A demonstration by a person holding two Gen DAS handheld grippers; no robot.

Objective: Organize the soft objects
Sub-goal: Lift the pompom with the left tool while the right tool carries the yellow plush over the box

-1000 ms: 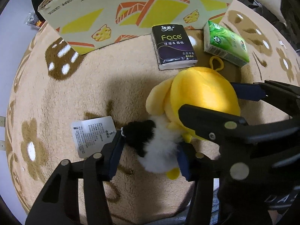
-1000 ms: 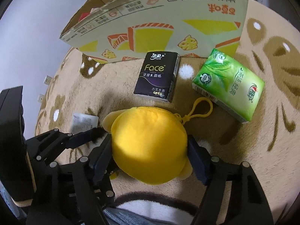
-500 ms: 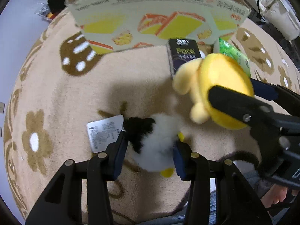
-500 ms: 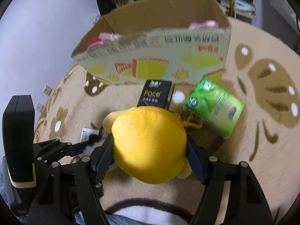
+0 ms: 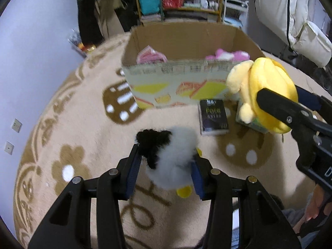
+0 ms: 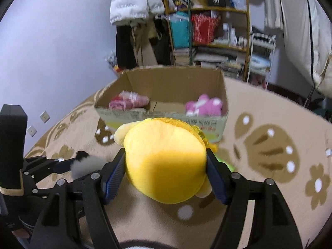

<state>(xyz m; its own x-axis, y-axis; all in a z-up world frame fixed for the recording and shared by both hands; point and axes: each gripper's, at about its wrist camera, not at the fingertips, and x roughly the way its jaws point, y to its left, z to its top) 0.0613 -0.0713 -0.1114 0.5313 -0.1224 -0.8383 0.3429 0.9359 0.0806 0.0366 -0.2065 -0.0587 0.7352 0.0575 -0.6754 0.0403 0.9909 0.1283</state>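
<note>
The green tissue pack (image 5: 257, 124) was mostly hidden behind the yellow plush (image 5: 267, 91), and in the right wrist view only a green sliver showed past the toy. The print on the dark tissue pack (image 5: 213, 117) was blurred. The pink soft items (image 6: 204, 104) inside the cardboard box (image 5: 166, 89) could not be told apart further, their lower parts cut off by the near wall.

The left hand-held gripper (image 5: 166, 168) pinched a black-and-white fluffy toy (image 5: 170, 157) between its blue pads, clear of the floor. The right hand-held gripper (image 6: 166, 172) clamped the yellow plush on both sides, held up just in front of the box's near rim. The box stood open-topped, with bare cardboard floor between its pink contents. Open rug lay to the left of the box and around the packs.

The floor was covered by a beige rug (image 5: 72, 124) with brown flower and paw shapes. Behind stood a cluttered shelf (image 6: 217, 31), hanging coats and a pale wall.
</note>
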